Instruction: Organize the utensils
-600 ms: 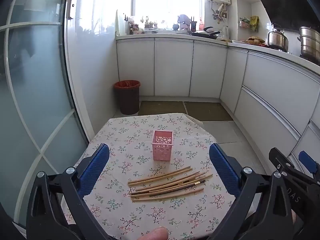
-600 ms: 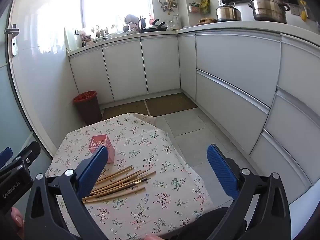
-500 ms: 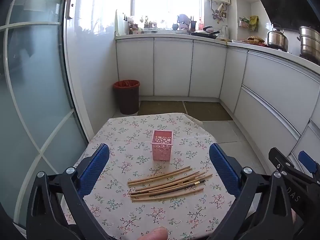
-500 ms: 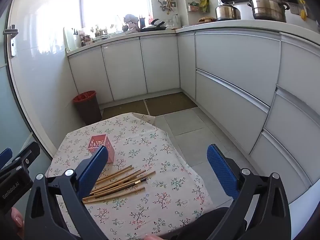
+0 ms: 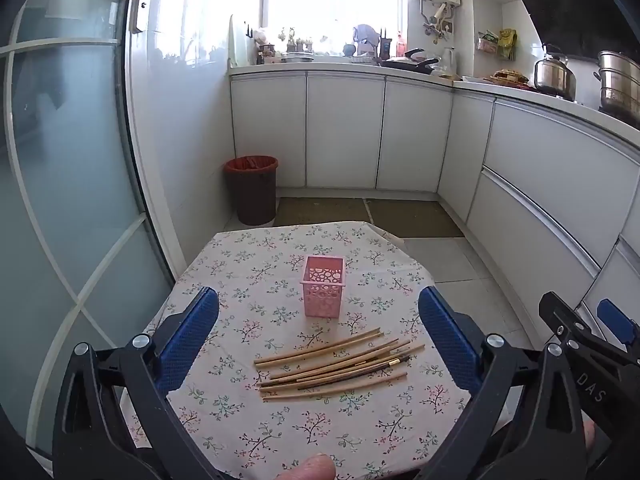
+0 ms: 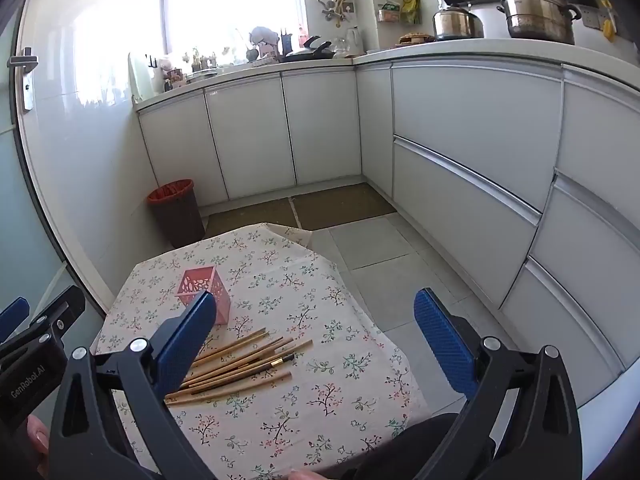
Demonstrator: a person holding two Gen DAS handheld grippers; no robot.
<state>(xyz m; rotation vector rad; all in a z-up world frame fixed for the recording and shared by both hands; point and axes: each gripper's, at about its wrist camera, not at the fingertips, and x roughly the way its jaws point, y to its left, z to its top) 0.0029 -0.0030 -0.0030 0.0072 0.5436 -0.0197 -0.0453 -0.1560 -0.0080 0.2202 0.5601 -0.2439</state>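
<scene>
Both grippers wide over the chopstick table

Nearby, a brown bin (image 5: 251,190) stood on the floor beyond the floral-cloth table (image 5: 248,432); nothing lay between grippers and utensils. Left gripper (image 5: 318,334) and right gripper (image 6: 316,330) hung spread wide, holding and touching nothing. Chopsticks (image 5: 334,362) lay loosely bundled just before the upright pink holder (image 5: 323,286). Only the right view showed the floor tiles (image 6: 380,268) beside the table

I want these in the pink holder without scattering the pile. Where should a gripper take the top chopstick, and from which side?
Probably from above, at the far chopstick's right end, which sticks out clear of the pile of chopsticks. It lies flat, nearest the pink holder, so set the fingers across its thin width. Both the left gripper and right gripper are open.
</scene>
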